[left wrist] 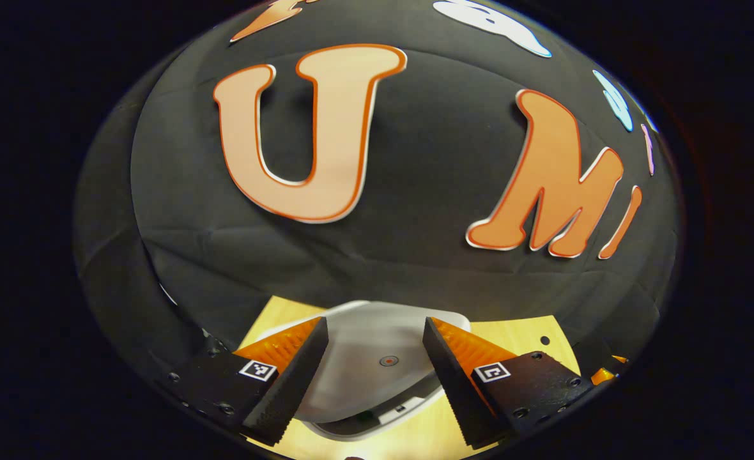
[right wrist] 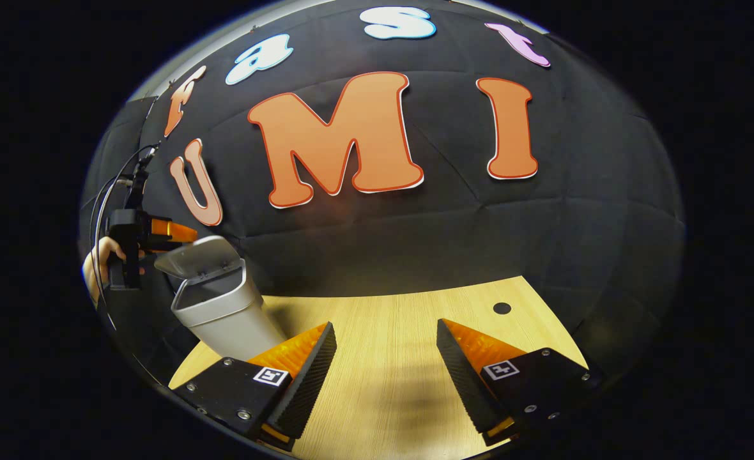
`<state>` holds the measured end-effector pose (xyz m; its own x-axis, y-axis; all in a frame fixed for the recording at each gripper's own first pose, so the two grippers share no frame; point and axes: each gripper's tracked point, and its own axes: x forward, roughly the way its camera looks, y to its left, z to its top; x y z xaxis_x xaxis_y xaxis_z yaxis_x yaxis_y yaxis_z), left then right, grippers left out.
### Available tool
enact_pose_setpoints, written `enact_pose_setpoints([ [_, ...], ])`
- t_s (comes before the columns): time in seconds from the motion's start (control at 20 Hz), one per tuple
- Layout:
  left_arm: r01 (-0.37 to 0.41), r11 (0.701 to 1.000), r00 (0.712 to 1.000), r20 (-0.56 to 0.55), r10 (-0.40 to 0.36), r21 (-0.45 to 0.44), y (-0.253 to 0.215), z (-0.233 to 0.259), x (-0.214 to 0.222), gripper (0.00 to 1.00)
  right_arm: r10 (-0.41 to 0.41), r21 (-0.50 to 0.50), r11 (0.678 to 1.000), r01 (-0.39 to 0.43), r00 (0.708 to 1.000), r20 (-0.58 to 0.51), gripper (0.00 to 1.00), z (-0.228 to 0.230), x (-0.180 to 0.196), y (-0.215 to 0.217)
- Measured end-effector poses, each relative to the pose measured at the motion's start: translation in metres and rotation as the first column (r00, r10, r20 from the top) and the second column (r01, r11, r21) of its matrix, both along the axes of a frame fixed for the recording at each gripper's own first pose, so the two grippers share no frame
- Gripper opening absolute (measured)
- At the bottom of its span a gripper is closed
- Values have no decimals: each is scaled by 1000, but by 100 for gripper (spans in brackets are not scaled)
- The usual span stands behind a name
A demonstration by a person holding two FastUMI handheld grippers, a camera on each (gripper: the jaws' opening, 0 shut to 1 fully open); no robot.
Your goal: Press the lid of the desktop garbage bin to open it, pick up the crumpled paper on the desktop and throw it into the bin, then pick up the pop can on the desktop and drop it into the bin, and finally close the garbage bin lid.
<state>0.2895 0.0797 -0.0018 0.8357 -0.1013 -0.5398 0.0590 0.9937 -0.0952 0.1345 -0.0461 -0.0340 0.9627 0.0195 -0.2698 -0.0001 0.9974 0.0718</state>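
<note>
Bin lid (left wrist: 370,358) sits right between and just past your left gripper (left wrist: 375,377) fingers, which are spread wide and holding nothing. From the right gripper view the lid (right wrist: 198,255) looks partly raised, hinged up over the grey bin (right wrist: 220,313), so I'd guess you're on the closing step (can't see paper or can anywhere). Push down flat on the lid's middle, not an edge, so the bin doesn't tip. Right gripper (right wrist: 386,358) hangs open over bare desktop (right wrist: 415,300), bin off to its left.

Left gripper view: close above the bin lid (left wrist: 377,358), facing the wall. Right gripper view: farther back over the table (right wrist: 390,332), bin (right wrist: 220,300) at left; both share it.
</note>
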Motion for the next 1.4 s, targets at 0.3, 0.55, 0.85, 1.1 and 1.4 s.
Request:
enact_pose_setpoints([
  [0.3,25,997,999,-50,-21,73,-9,-55,-28,99,10,-11,1000,-10,1000,-8,94,-4,-9,-4],
  [0.55,66,981,997,-59,-56,183,-9,-82,-38,98,11,-14,1000,-12,1000,-18,94,-10,-14,-7],
  [0.85,120,963,992,-60,-109,241,-14,-87,-43,98,29,0,1000,-29,999,-14,95,-11,-17,1],
  [1.1,136,953,990,-77,-119,272,-13,-85,-43,99,40,3,999,-40,999,-3,94,-6,-21,3],
  [1.4,96,959,995,-54,-84,268,-11,-84,-41,99,13,3,1000,-13,1000,2,94,-2,-25,-10],
])
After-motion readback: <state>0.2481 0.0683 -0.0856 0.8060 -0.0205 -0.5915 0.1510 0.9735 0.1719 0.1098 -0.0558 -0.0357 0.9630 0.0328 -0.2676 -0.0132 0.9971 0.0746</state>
